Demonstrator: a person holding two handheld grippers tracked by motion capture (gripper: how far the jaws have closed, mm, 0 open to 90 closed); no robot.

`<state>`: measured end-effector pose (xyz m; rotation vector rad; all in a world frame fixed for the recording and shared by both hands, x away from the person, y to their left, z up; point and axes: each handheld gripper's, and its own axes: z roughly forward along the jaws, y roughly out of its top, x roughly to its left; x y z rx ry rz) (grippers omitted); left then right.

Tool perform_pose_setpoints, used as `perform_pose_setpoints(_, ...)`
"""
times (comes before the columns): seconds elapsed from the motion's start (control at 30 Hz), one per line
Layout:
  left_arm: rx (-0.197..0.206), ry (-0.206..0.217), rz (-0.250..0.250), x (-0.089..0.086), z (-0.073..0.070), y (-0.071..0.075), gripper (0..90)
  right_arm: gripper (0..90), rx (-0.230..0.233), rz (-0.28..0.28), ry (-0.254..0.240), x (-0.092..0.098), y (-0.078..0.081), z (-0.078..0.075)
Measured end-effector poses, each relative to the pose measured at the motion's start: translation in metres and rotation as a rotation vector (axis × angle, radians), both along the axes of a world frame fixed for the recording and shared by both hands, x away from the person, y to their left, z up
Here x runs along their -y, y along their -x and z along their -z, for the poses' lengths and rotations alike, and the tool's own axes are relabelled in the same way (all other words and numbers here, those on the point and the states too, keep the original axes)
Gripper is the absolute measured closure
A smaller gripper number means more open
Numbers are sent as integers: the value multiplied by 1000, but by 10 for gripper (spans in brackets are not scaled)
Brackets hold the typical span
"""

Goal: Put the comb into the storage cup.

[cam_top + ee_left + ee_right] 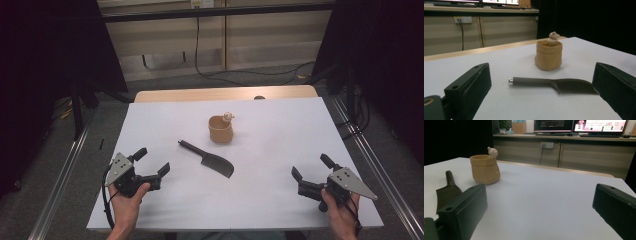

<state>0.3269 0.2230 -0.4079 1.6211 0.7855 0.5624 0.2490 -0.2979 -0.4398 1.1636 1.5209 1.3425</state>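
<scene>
I hold my left gripper (152, 161) and right gripper (311, 167) wide apart and empty, near the table's front corners. Between them lies a dark comb (207, 159); my right jaw hides its teeth's tip in the left gripper view. Behind it stands a tan pot (220, 130).

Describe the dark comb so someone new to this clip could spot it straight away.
On the white table, look near the middle, just in front of the tan pot. The comb lies flat there, apart from the pot: dark grey, with a slim handle ending in a metal tip and a broad toothed blade.
</scene>
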Motion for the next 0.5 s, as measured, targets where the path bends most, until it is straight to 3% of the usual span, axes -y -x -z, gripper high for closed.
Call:
perform_pose_setpoints(0.23,5,-20,24,8,-1,-6,25,0,-4,-1,5,-1,0,0)
perform_pose_setpoints(0.5,-11,-13,43,14,-2,-16,27,0,-5,-4,4,0,-1,1)
